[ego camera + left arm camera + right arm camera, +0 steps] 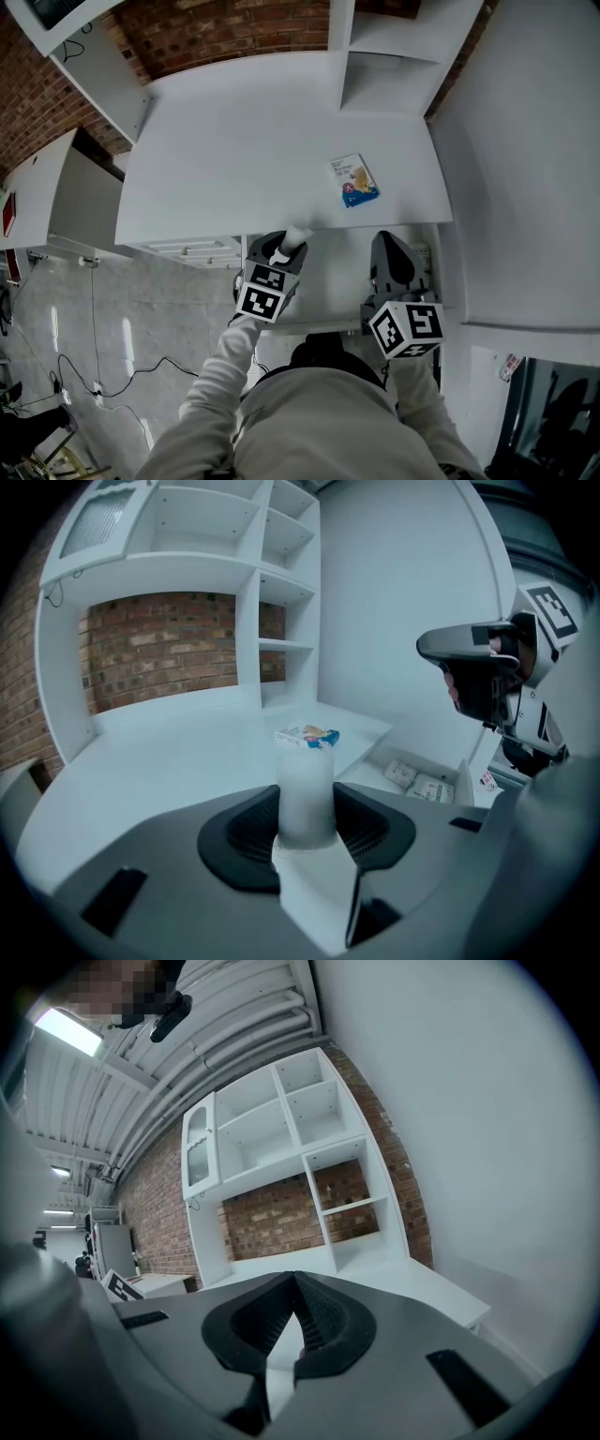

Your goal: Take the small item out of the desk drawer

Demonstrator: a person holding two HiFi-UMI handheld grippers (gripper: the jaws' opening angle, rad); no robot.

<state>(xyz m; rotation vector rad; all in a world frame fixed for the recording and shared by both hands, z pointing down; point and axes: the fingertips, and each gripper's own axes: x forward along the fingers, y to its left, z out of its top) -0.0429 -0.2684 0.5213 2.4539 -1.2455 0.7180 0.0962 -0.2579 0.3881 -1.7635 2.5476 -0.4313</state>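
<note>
The left tool (289, 242) is clamped on the small white item (296, 233), a pale tube-like piece held above the open drawer (337, 281) by the front edge of the worktop (244, 150). The right tool (394, 246) hovers over the drawer, jaws together and empty. The item looks light, smooth and probably slippery, so a hold across its middle seems soundest.

Small frosted white cylinder (305, 794), upright, clamped in the left gripper (307, 832), over the white desk drawer (375, 776), drawer pulled open
</note>
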